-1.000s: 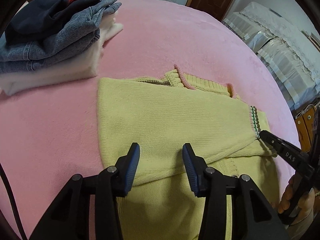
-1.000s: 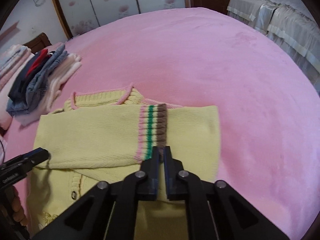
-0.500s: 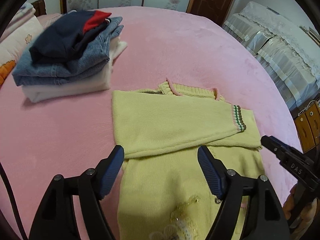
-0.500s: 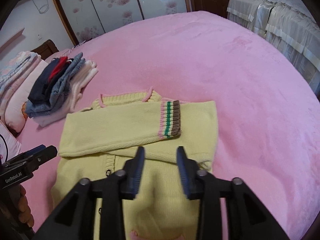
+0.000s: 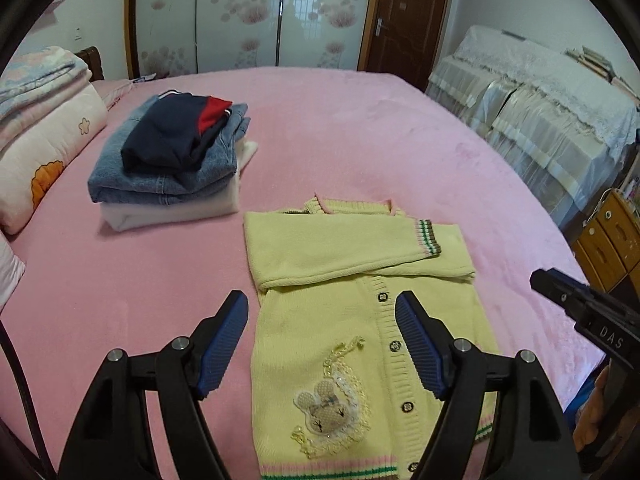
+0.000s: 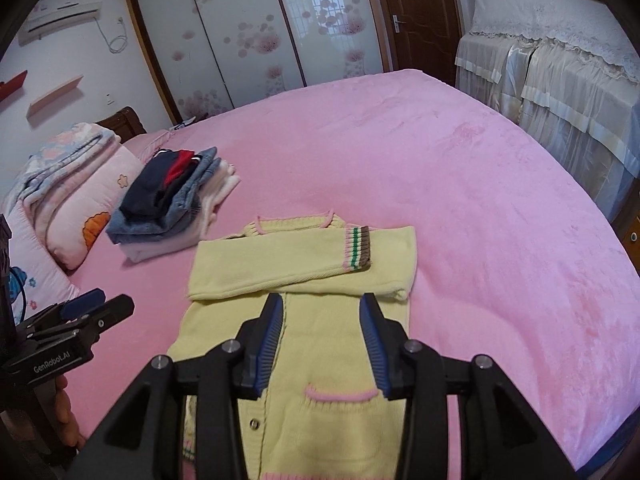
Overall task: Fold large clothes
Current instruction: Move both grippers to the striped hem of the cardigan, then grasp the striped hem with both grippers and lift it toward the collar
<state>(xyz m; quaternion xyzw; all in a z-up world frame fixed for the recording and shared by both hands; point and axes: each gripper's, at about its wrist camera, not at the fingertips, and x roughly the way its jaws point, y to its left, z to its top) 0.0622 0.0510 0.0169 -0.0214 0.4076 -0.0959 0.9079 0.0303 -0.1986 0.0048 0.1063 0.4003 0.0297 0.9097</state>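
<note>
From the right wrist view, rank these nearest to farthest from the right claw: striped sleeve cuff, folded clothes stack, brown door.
1. Striped sleeve cuff: just beyond the right claw, on the yellow cardigan.
2. Folded clothes stack: farther up the bed, to the left.
3. Brown door: far wall, upper right.

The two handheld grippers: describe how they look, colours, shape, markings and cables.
Both are black, with angular arms joined by silver bolts and two fingers faced with ribbed blue pads. The left gripper carries "GenRobot.AI" in white along its side, seen from the right wrist, and a dark cable runs beside it. The right gripper shows the white letters "DAS" from the left wrist.
</note>
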